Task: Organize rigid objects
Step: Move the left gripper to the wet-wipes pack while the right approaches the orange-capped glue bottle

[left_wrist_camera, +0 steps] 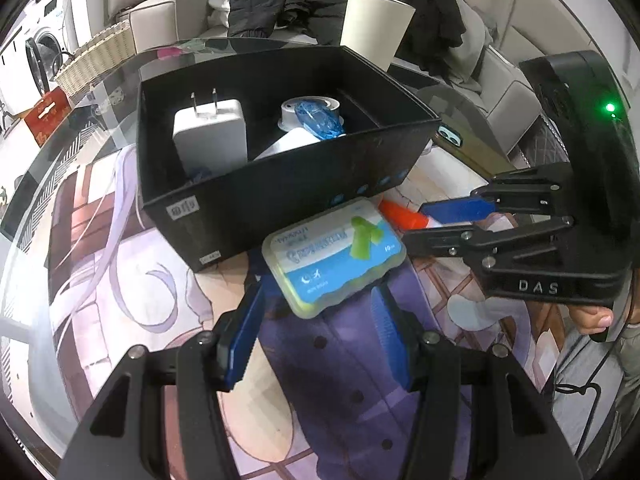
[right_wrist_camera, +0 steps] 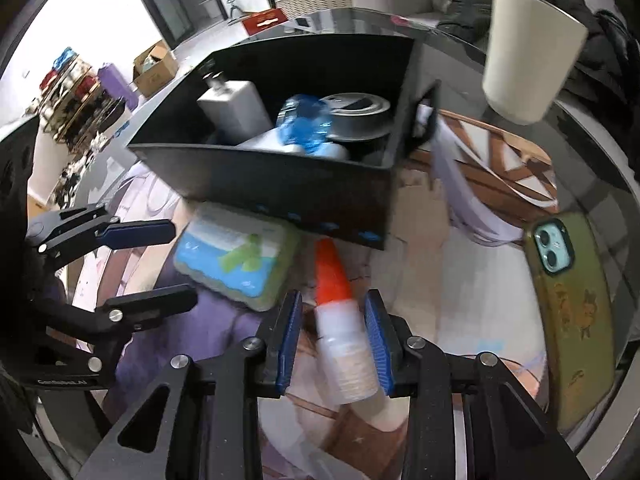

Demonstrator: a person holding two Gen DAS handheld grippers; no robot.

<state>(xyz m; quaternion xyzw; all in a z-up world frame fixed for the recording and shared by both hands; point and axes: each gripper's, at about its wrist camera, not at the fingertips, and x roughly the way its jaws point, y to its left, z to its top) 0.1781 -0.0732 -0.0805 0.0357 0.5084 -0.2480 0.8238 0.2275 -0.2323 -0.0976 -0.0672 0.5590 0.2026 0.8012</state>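
A translucent case with a blue label (left_wrist_camera: 332,252) (right_wrist_camera: 236,256) lies on the printed mat against the front wall of the black box (left_wrist_camera: 280,200) (right_wrist_camera: 300,184). My left gripper (left_wrist_camera: 320,286) (right_wrist_camera: 185,264) stands open, and only the case's near corner reaches between its fingertips. A glue bottle with an orange cap (right_wrist_camera: 344,340) (left_wrist_camera: 400,216) lies lengthwise between the blue pads of my right gripper (right_wrist_camera: 334,296) (left_wrist_camera: 416,223). It leans on the right pad, and a gap shows at the left pad. The right wrist view is blurred.
The box holds a white charger (left_wrist_camera: 210,136), a blue wrapped thing (left_wrist_camera: 320,120) and a round grey tin (right_wrist_camera: 356,108). A phone (right_wrist_camera: 572,304) lies to the right on the glass table. A cream cup (right_wrist_camera: 528,52) stands behind the box.
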